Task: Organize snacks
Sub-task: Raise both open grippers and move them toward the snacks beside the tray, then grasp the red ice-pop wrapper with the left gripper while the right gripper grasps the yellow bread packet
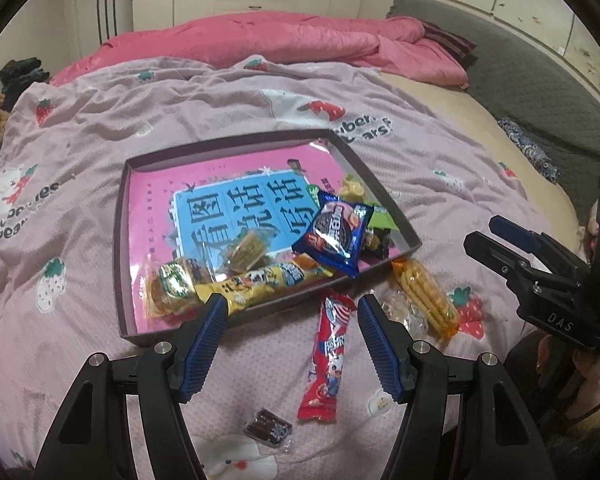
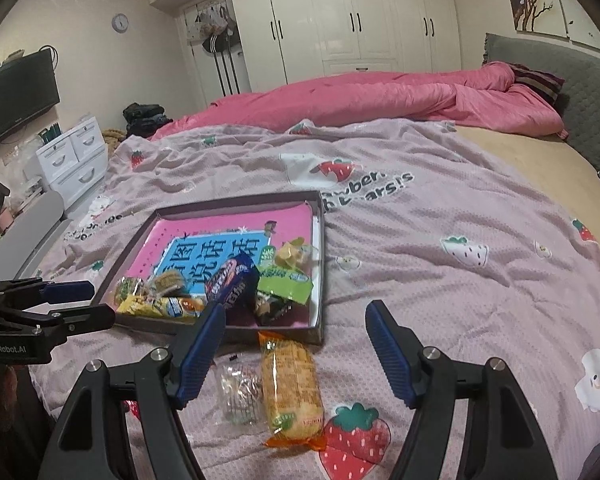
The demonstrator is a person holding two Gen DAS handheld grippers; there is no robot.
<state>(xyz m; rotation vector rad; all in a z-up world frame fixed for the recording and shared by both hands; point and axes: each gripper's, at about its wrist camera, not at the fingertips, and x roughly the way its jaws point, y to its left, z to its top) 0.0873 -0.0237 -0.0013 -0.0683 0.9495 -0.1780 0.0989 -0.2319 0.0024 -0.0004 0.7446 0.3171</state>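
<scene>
Left tool (image 1: 292, 312) spread, right tool (image 2: 296, 320) spread, empty

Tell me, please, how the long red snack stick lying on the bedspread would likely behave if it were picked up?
The red snack stick looks slim and foil-wrapped, so it is probably light and somewhat slippery. Its length suggests it may droop if pinched at one end. The soft bedspread may give under pressure.

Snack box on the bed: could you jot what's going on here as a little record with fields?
setting: bed with a strawberry-print cover
box: shallow, open, snacks piled at its near end
in box: blue cookie pack, long yellow pack
outside box: red stick pack, orange biscuit pack, clear-wrapped sweet, small dark sweet
left hand-held gripper: open, empty
right hand-held gripper: open, empty
</scene>
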